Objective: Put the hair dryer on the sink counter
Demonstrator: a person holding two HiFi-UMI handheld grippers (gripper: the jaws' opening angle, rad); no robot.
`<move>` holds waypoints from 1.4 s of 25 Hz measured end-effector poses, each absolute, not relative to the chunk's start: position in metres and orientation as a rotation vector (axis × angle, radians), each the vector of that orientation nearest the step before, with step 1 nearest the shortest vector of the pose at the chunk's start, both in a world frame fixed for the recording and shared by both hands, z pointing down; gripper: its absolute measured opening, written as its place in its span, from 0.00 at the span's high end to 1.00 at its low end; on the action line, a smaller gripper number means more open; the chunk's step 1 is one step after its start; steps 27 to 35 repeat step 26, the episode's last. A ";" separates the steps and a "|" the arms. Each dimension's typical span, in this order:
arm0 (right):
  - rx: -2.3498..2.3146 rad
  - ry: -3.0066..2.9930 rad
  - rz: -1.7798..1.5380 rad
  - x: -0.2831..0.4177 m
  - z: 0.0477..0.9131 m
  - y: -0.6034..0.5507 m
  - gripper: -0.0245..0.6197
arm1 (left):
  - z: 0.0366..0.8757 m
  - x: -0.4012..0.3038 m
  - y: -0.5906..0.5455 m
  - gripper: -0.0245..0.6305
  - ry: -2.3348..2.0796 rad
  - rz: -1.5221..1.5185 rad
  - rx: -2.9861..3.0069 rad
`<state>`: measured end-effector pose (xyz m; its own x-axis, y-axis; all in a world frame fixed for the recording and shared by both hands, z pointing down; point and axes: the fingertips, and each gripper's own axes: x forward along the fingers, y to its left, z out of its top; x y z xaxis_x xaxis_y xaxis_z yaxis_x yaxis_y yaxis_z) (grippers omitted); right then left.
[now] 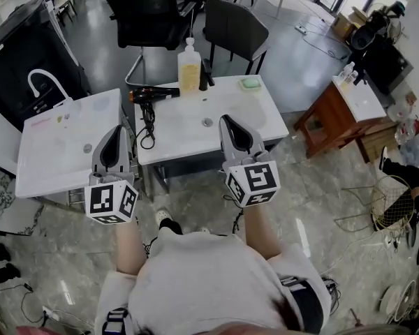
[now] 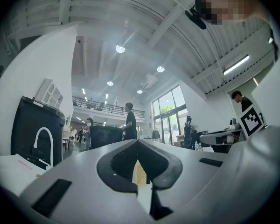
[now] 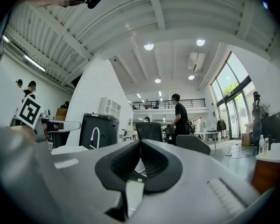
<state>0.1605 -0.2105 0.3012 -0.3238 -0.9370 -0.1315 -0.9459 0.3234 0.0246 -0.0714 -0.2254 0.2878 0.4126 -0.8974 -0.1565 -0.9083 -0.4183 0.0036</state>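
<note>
While holding nothing, left gripper (image 1: pixel 116 132) and right gripper (image 1: pixel 230 124) sit closed.

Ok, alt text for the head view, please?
A person holds left gripper and right gripper, both shut and empty, near two white counters. A black hair dryer lies on the right counter beside a pump bottle, cord trailing; the left counter has a faucet.

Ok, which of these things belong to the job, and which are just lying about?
Job:
hair dryer
its cord
sink counter

Lying about:
bottle
green soap dish
grey chair
wooden cabinet
</note>
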 end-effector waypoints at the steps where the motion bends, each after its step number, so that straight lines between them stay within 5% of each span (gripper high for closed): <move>1: -1.770 2.478 0.149 0.162 0.301 -0.209 0.95 | 0.288 -0.069 -0.225 0.95 1.645 0.205 -2.571; 35: -1.747 2.466 0.113 0.168 0.303 -0.216 0.95 | 0.292 -0.059 -0.230 0.95 1.636 0.182 -2.591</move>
